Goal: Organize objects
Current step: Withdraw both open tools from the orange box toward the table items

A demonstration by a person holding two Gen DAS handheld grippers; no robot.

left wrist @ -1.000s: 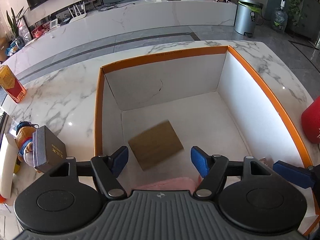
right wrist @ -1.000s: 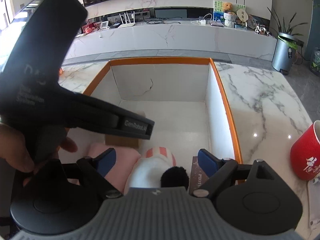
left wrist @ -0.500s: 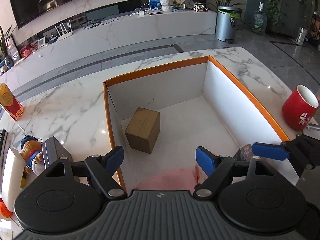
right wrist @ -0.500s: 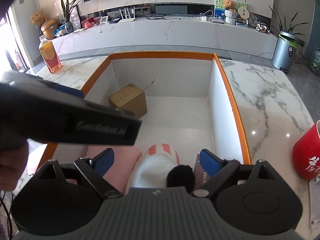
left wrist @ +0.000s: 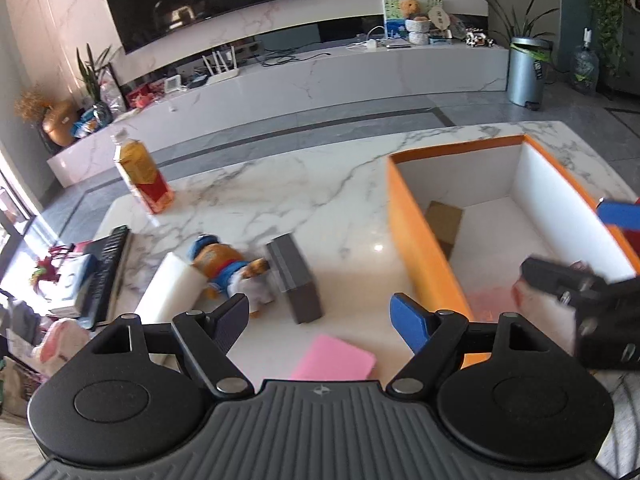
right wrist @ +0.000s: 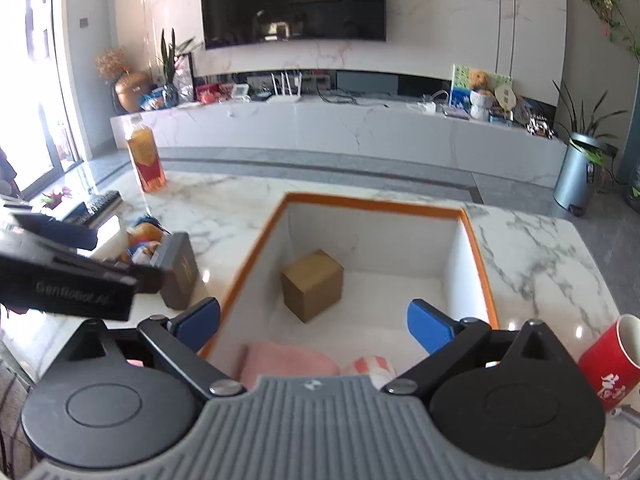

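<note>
My left gripper (left wrist: 320, 318) is open and empty above the marble table, over a pink flat thing (left wrist: 334, 362). Just ahead of it lie a grey box (left wrist: 294, 280) and a plush toy (left wrist: 228, 272). The orange-rimmed white box (right wrist: 372, 204) holds a brown carton (right wrist: 314, 290) standing at its back left, a pink cloth (right wrist: 288, 360) and a striped soft toy (right wrist: 372, 366) at its near end. My right gripper (right wrist: 314, 324) hovers above the near end of that box, its jaws opening with nothing between them.
A bottle of orange drink (left wrist: 142, 178) stands at the far left of the table. A white block (left wrist: 172, 292) lies beside the plush toy. A red mug (right wrist: 612, 364) stands right of the box. Books and a dark keyboard (left wrist: 106, 264) sit off the table's left edge.
The brown carton dropped from my left gripper and came to rest in the box. My left gripper then swung left out over the table. My right gripper rose and its jaws widened.
</note>
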